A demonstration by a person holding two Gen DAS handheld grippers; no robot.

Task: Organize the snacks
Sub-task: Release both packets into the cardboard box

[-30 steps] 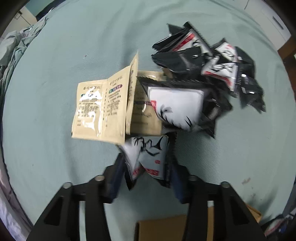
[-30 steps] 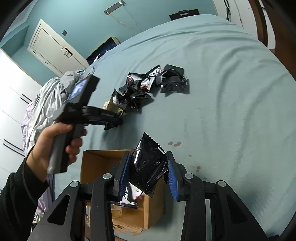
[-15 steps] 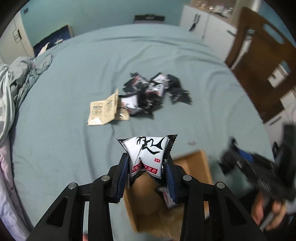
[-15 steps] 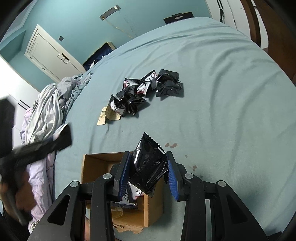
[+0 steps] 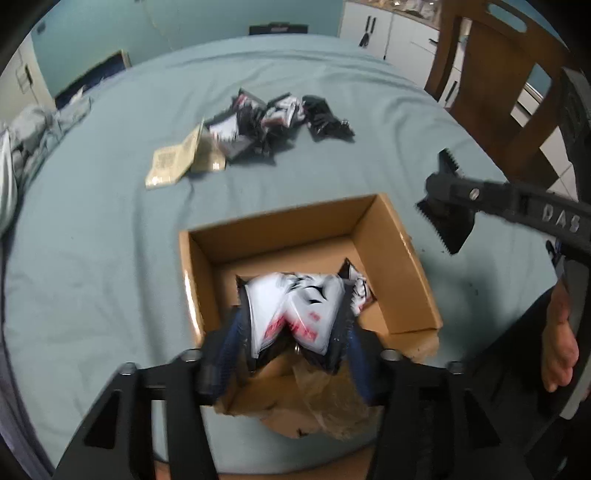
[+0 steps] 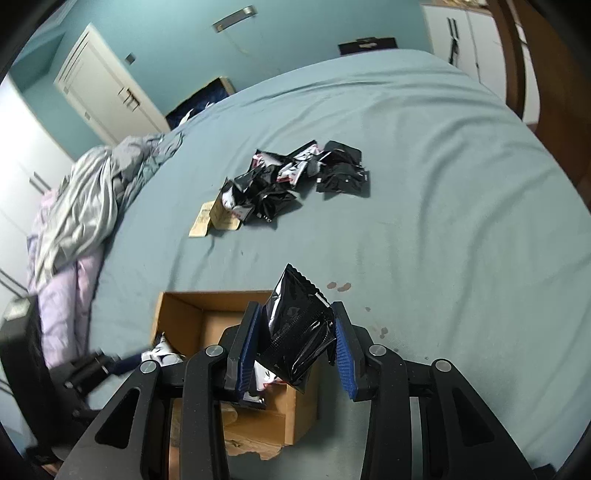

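My left gripper [image 5: 293, 325] is shut on a white and black snack packet [image 5: 295, 310] and holds it over the open cardboard box [image 5: 391, 236], which holds another packet [image 5: 360, 291]. My right gripper [image 6: 295, 345] is shut on a black snack packet [image 6: 295, 332] just above the box's right side [image 6: 184, 306]. In the left wrist view the right gripper [image 5: 443, 206] shows at the right with its black packet. A pile of black and white packets [image 5: 273, 125] [image 6: 291, 181] lies farther off on the blue sheet, next to beige sachets [image 5: 173, 162].
Crumpled grey and lilac bedding [image 6: 74, 221] lies at the left of the bed. A wooden chair [image 5: 495, 85] stands beyond the right edge. White cabinets [image 5: 391, 33] and a white door [image 6: 103, 88] line the walls.
My left gripper has carried its packet back from the pile to above the box. My right gripper has stayed over the box's right side with its black packet.
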